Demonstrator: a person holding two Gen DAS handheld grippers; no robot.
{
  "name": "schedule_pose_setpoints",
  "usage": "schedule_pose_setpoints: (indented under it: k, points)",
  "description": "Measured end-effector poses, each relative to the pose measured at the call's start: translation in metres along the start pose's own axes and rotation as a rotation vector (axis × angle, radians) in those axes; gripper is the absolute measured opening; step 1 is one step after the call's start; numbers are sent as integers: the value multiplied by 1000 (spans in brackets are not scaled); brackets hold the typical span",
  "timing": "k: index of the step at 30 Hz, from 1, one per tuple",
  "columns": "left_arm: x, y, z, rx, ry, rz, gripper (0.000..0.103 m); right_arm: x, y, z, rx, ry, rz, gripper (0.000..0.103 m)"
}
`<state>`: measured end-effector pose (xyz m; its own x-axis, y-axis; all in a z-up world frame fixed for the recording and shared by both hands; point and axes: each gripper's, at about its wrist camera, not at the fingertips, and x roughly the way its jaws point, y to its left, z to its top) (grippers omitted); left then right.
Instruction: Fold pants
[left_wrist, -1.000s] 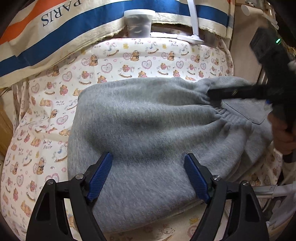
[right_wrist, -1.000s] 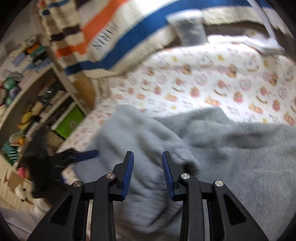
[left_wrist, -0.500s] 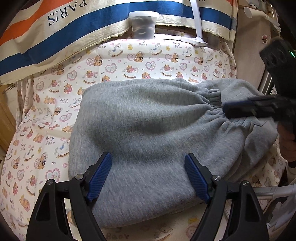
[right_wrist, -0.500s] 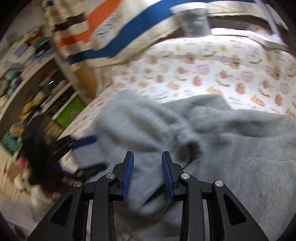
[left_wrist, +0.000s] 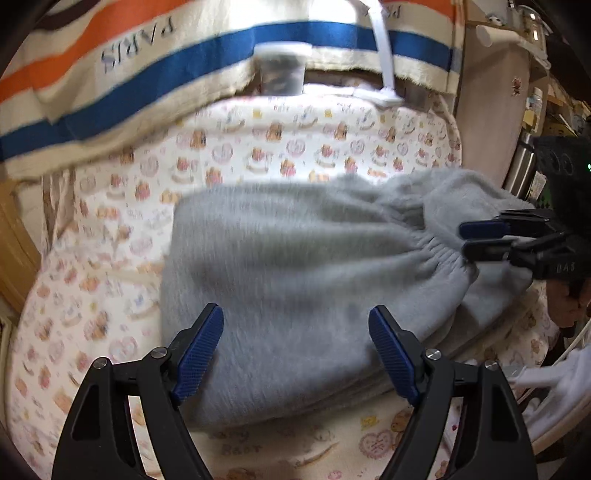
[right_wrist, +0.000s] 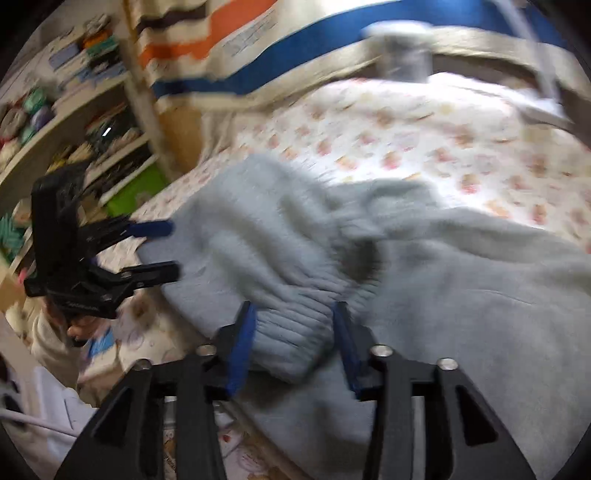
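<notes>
Grey fleece pants (left_wrist: 295, 266) lie folded on a bear-print sheet (left_wrist: 110, 229). My left gripper (left_wrist: 295, 339) is open, its blue fingers spread over the near edge of the pants, holding nothing. My right gripper (right_wrist: 293, 341) stands open with the ribbed elastic waistband (right_wrist: 291, 332) between its fingers; it also shows at the right of the left wrist view (left_wrist: 476, 240), at the gathered waistband. The left gripper shows at the left of the right wrist view (right_wrist: 166, 251), open at the pants' edge. Both views are blurred.
A striped orange, blue and cream cloth marked PARIS (left_wrist: 129, 74) hangs behind the bed. A lidded clear jar (left_wrist: 280, 70) and a white stand (left_wrist: 384, 74) sit at the far edge. Shelves with clutter (right_wrist: 74, 110) stand at the left.
My right gripper has opened wider and pulled back toward the waistband end, which now sits between its fingers. My left gripper has drawn back a little from the pants, still open.
</notes>
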<state>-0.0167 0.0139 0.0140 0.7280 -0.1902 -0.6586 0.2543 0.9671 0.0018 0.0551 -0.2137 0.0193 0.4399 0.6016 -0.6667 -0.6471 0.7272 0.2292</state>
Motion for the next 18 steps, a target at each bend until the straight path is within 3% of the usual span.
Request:
schedule_pose_setpoints:
  k: [3, 6, 8, 10, 13, 18]
  points:
    - [-6, -5, 24, 26, -33, -12, 80, -45, -25, -12, 98, -113, -75, 47]
    - [-4, -12, 49, 41, -46, -40, 80, -100, -55, -33, 237, -244, -175, 70]
    - [1, -21, 63, 70, -52, -59, 80, -139, -72, -52, 322, -326, -293, 74]
    - [10, -30, 76, 98, -43, -60, 80, -167, -86, -72, 403, -361, -371, 86]
    - [27, -38, 91, 84, -18, -96, 80, -188, -109, -100, 530, -367, -376, 87]
    - [60, -44, 99, 37, 62, -138, 80, -185, -141, -143, 710, -321, -340, 87]
